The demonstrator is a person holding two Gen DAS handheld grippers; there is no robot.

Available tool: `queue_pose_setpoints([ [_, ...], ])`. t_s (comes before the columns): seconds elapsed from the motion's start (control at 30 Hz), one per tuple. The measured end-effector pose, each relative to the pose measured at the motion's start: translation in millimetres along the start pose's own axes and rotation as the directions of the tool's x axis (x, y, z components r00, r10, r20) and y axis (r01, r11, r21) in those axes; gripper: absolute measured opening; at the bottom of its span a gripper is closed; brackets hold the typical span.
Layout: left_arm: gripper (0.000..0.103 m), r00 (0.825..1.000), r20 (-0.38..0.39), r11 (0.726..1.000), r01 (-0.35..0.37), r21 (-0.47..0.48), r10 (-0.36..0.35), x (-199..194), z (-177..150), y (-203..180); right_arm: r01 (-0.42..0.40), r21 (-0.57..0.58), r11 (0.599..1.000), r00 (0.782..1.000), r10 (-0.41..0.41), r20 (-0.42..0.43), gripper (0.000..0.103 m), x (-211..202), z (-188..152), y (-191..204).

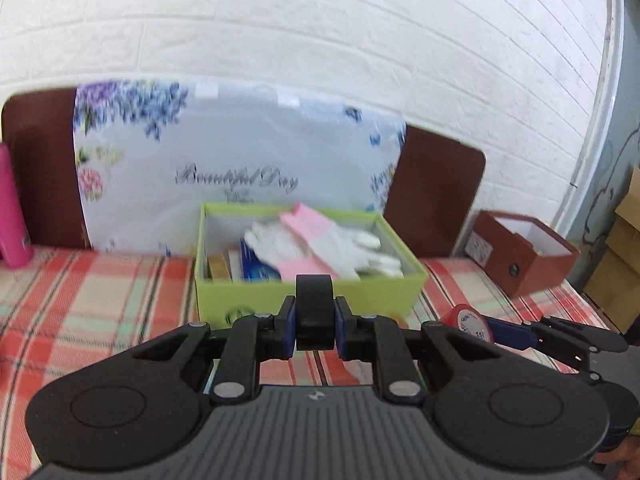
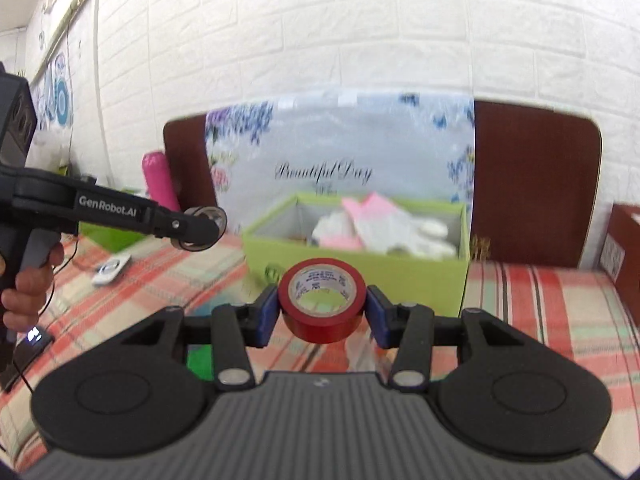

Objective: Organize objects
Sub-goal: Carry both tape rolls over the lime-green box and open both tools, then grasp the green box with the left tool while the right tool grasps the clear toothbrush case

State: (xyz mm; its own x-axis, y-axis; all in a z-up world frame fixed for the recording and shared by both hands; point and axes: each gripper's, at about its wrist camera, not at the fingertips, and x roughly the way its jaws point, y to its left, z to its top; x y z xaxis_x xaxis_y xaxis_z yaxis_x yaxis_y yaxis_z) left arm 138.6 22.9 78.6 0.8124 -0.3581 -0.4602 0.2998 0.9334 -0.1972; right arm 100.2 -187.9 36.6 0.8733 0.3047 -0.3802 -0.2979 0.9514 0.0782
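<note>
Both hand-held grippers grip tape rolls short of green box's rim.

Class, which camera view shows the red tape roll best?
The right wrist view: the red tape roll sits centred between the right gripper pads, label readable. The left wrist view shows it only edge-on and partly hidden at the right.

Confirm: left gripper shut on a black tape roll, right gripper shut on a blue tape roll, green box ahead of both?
Not quite. The right gripper is shut on a red tape roll, not blue; the right wrist view shows it. The rest holds: left gripper shut on the black tape roll, green box ahead.
</note>
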Motion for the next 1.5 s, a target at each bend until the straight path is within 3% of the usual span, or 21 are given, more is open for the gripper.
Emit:
queue_pose_setpoints([
  [0.3, 0.018, 0.998, 0.006, 0.998, -0.059, -0.014, 0.059, 52.6, 44.8, 23.8, 0.085, 0.013, 0.996, 0.991, -0.086, 0.098, 0.046, 67.9, 35.2, -15.3],
  [0.63, 0.018, 0.992, -0.082, 0.994, -0.101, -0.042, 0.097, 121.3, 44.2, 53.5, 0.083, 0.011, 0.996, 0.995, -0.084, 0.049, 0.046, 150.6, 33.0, -27.1],
  [0.7, 0.026, 0.99, -0.088, 0.992, -0.115, -0.045, 0.111, 132.2, 38.9, 59.2, 0.071, 0.006, 0.997, 0.997, -0.071, 0.007, 0.051, 169.4, 26.1, -25.9],
  [0.73, 0.047, 0.987, -0.101, 0.991, -0.127, -0.042, 0.123, 137.0, 35.4, 61.2, 0.067, -0.004, 0.998, 0.998, -0.067, -0.018, 0.069, 176.6, 22.0, -25.3],
  [0.77, 0.07, 0.983, -0.111, 0.988, -0.15, -0.04, 0.145, 139.6, 31.2, 62.1, 0.078, -0.019, 0.997, 0.996, -0.078, -0.03, 0.078, 180.6, 16.9, -24.0],
  [0.8, 0.076, 0.98, -0.106, 0.984, -0.175, -0.035, 0.17, 139.7, 27.1, 62.1, 0.096, -0.039, 0.995, 0.995, -0.097, -0.027, 0.086, 180.8, 11.9, -22.8],
  [0.87, 0.077, 0.979, -0.095, 0.982, -0.185, -0.021, 0.183, 136.4, 19.9, 62.8, 0.13, -0.07, 0.989, 0.991, -0.131, -0.005, 0.089, 174.9, 2.4, -21.2],
  [0.93, 0.077, 0.979, -0.11, 0.983, -0.178, -0.04, 0.173, 134.0, 15.9, 66.0, 0.15, -0.066, 0.987, 0.989, -0.149, 0.011, 0.101, 167.7, -2.5, -22.7],
  [1.2, 0.077, 0.982, -0.08, 0.983, -0.177, -0.05, 0.173, 89.1, 9.6, 52.7, 0.135, -0.041, 0.99, 0.99, -0.133, 0.04, 0.103, 117.5, 0.2, -22.8],
  [1.5, 0.079, 0.988, -0.111, 0.993, -0.114, -0.034, 0.11, 27.8, -37.0, 24.0, 0.132, -0.001, 0.991, 0.989, -0.132, 0.062, 0.103, 39.3, -21.1, -16.6],
])
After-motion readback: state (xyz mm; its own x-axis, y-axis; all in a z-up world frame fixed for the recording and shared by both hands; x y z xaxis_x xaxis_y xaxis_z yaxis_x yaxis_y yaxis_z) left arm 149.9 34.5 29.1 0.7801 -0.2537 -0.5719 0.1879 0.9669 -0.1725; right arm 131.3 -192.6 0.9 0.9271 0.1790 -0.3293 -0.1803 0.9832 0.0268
